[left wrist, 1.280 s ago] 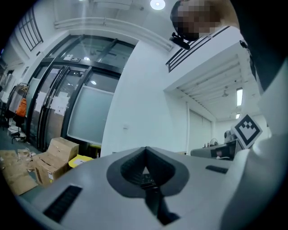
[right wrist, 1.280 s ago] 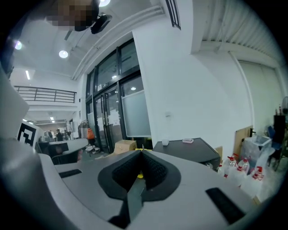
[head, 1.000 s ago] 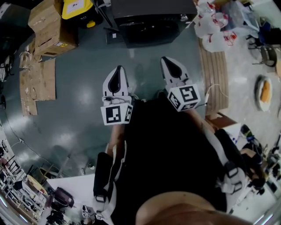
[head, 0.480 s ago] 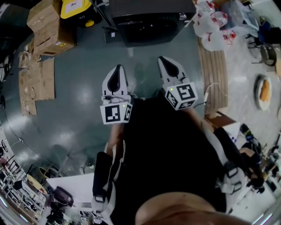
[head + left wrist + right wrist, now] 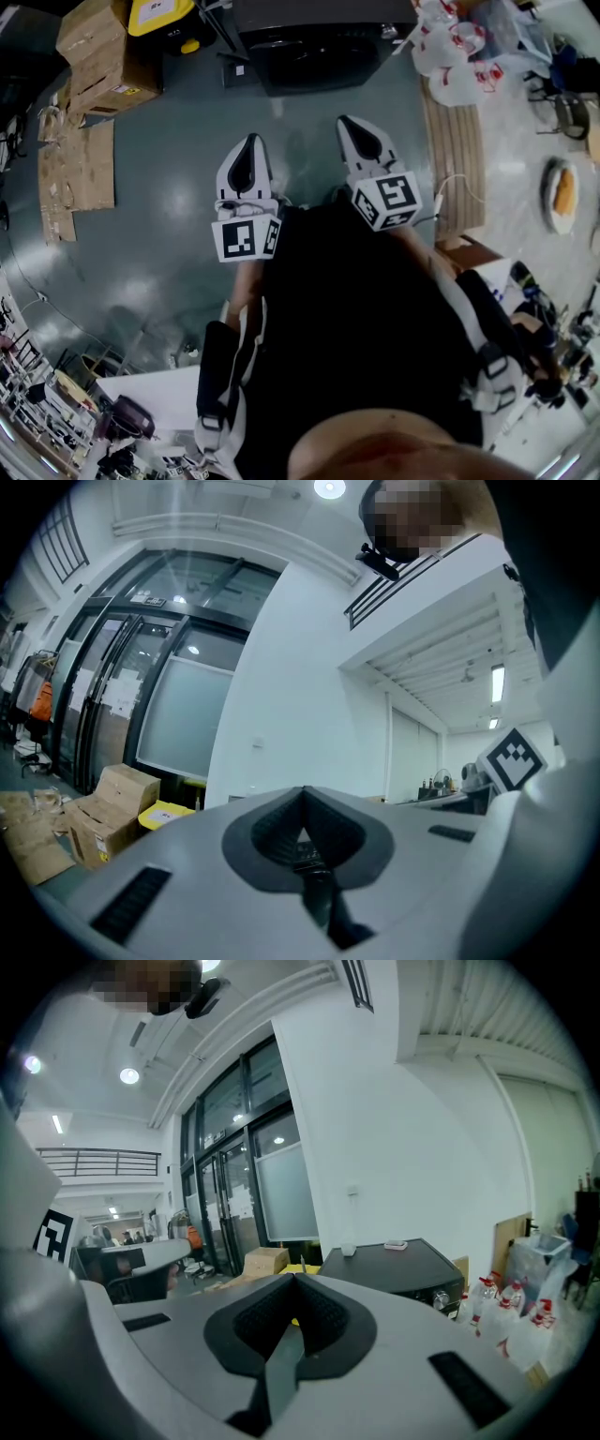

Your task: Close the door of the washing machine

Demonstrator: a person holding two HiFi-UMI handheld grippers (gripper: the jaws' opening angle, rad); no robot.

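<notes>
You hold the left gripper [image 5: 249, 150] and right gripper [image 5: 361, 137] side by side, jaws pressed together and empty, pointing toward the dark washing machine [image 5: 319, 42], well apart from it.

floor [image 5: 178, 159] grey | on it: washer [image 5: 319, 47], boxes [image 5: 94, 56], flat cardbd [image 5: 80, 173], prob. pallet [image 5: 457, 159]

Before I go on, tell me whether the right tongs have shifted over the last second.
No. The right tongs sit as near the wooden boards as before; only the view drifted.

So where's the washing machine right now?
The washing machine sits top centre in the head view, between cardboard boxes on the left and white bottles on the right.
</notes>
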